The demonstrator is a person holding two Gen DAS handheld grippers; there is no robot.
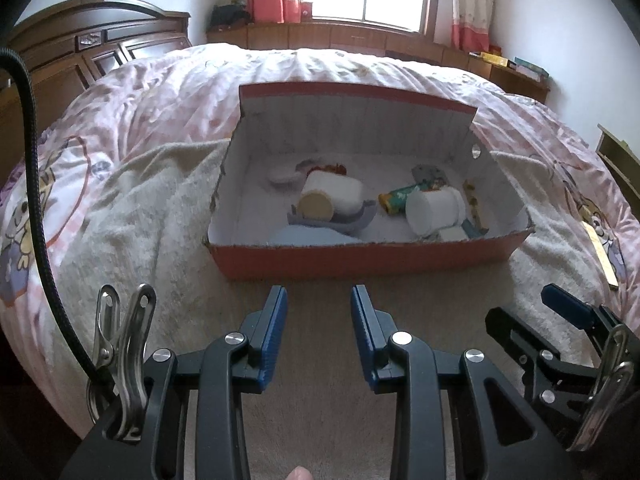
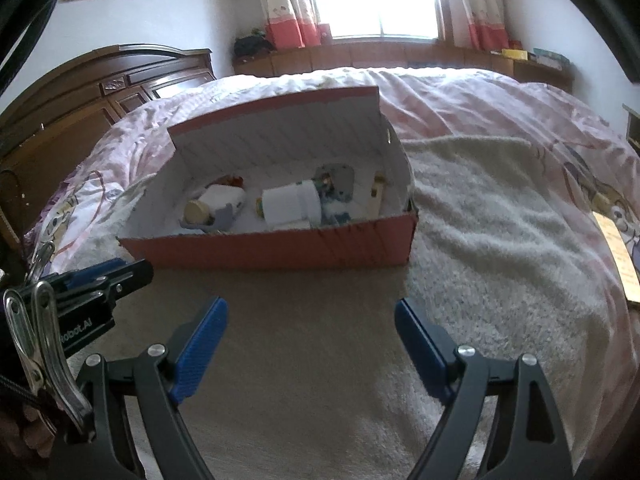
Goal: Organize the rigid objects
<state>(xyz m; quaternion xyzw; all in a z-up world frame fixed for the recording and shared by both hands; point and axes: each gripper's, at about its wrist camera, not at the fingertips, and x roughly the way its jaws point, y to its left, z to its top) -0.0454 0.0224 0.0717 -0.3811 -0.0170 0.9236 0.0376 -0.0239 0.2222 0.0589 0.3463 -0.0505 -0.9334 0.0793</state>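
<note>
The task looks close to finished: the open red cardboard box with a white lining (image 1: 360,258) on the cream fleece blanket (image 1: 132,216) already holds the white jar with a tan lid (image 1: 332,196), a white cylinder (image 1: 434,210) and other small items. The left gripper (image 1: 319,330) is narrowly parted and empty; the right gripper (image 2: 310,350) gapes wide, empty too. Only a flat tan card (image 2: 618,256) remains outside, at the bed's right edge

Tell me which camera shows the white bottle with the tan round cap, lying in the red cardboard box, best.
The left wrist view. There the white bottle with the tan round cap lies near the middle of the red cardboard box, cap face toward the camera, resting on a grey curved piece. The right wrist view shows it smaller, farther left, partly blurred.
</note>
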